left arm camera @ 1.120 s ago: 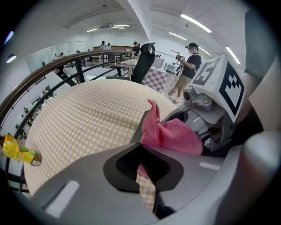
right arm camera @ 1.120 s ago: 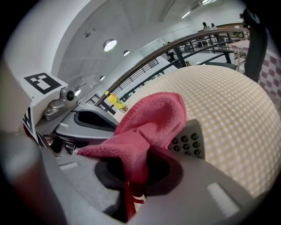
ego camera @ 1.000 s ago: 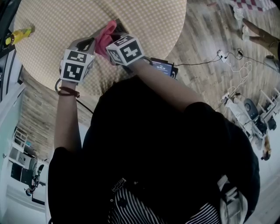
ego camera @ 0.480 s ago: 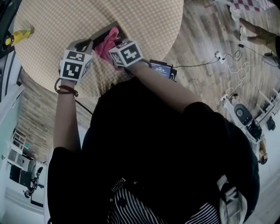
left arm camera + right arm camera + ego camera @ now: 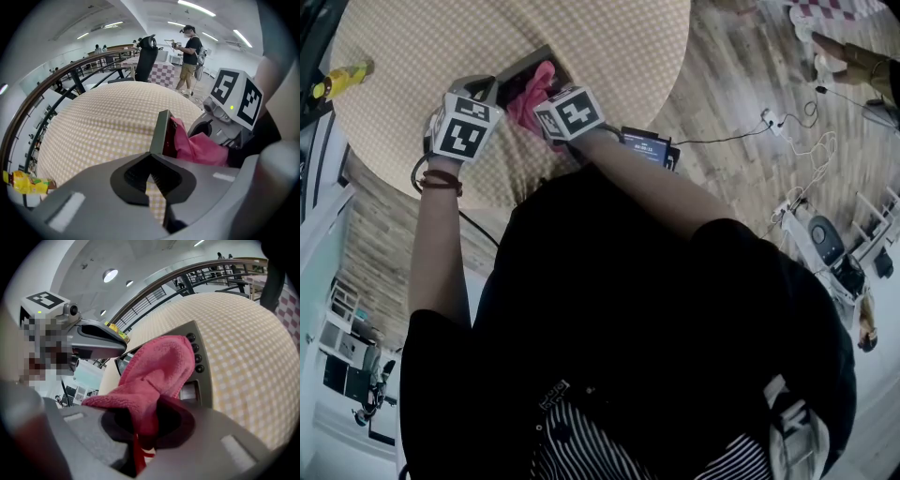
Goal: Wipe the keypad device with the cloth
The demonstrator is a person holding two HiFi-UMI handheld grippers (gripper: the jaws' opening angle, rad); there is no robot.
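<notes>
Swinging in closer over the last second, the left gripper [image 5: 151,174] had brought its marker cube up against the keypad device [image 5: 525,67], which now showed a grey edge clear of the cloth [image 5: 532,94]. I judged the wipe under way, the cloth being drawn down the device's face. The device sat a little in from the near edge of the round table [image 5: 609,56].

The head view hid both sets of jaws. The left gripper view showed them nearly together and apparently nipping the device's edge, tipping it up. The right gripper view showed the right gripper [image 5: 140,427] pinching the pink cloth, which was draped over the screen beside a column of buttons.
</notes>
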